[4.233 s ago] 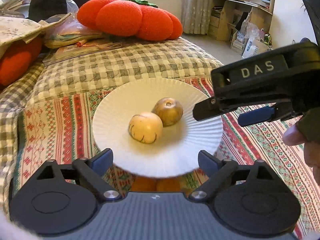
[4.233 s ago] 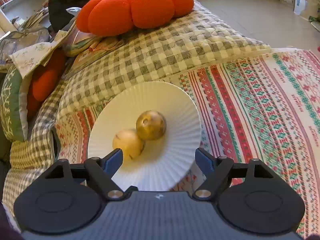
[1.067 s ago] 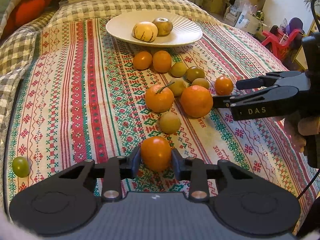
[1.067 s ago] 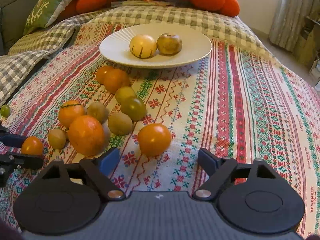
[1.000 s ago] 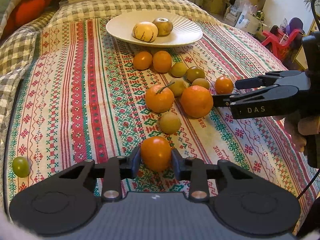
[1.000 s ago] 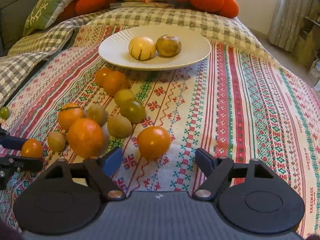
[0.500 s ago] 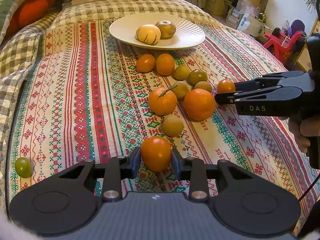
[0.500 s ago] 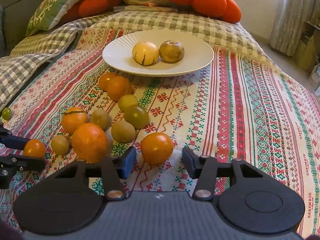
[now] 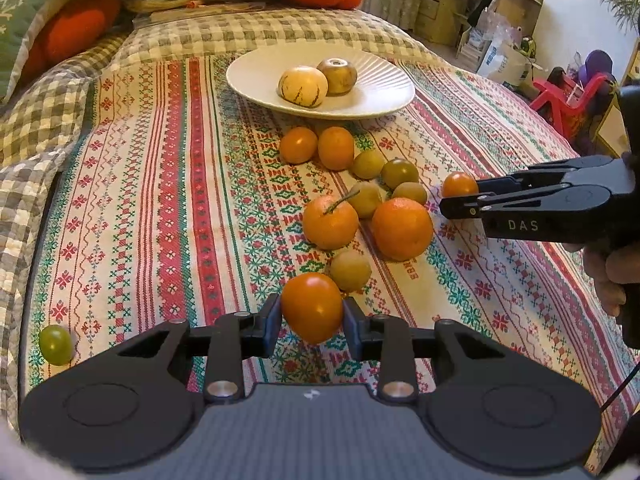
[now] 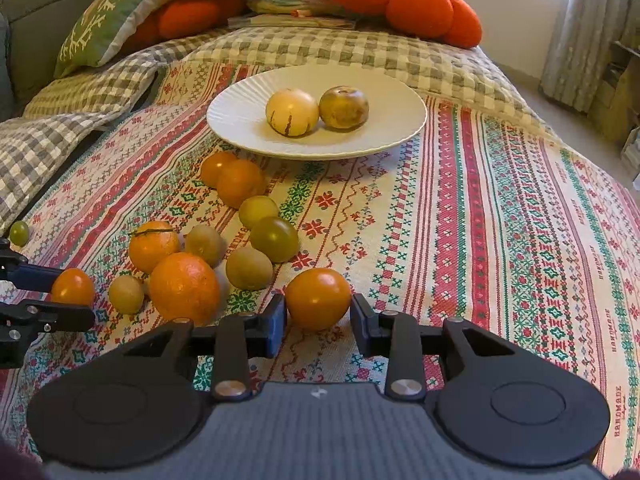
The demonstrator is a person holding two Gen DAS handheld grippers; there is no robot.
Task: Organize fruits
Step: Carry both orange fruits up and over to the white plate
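On the patterned bedspread, my left gripper (image 9: 312,320) is shut on an orange tomato (image 9: 311,304), held just above the cloth. My right gripper (image 10: 319,320) is closing on a second orange tomato (image 10: 318,296), and both pads touch its sides. From the left wrist view the right gripper (image 9: 444,204) comes in from the right. Further back, a white ribbed plate (image 10: 240,120) holds a pale striped fruit (image 10: 292,112) and a brownish one (image 10: 344,107). Several oranges and greenish fruits (image 10: 184,284) lie loose between the plate and the grippers.
A small green fruit (image 9: 56,344) lies alone at the left edge of the bedspread. A checked blanket (image 10: 320,48), an orange pumpkin cushion (image 10: 400,0) and pillows sit behind the plate. Shelves and a red toy (image 9: 568,100) stand off to the right. A person's hand (image 9: 608,276) holds the right gripper.
Both grippers came back from over the plate to the loose fruit. In the last second the right jaws narrowed from wide apart onto the tomato; the left kept its grip.
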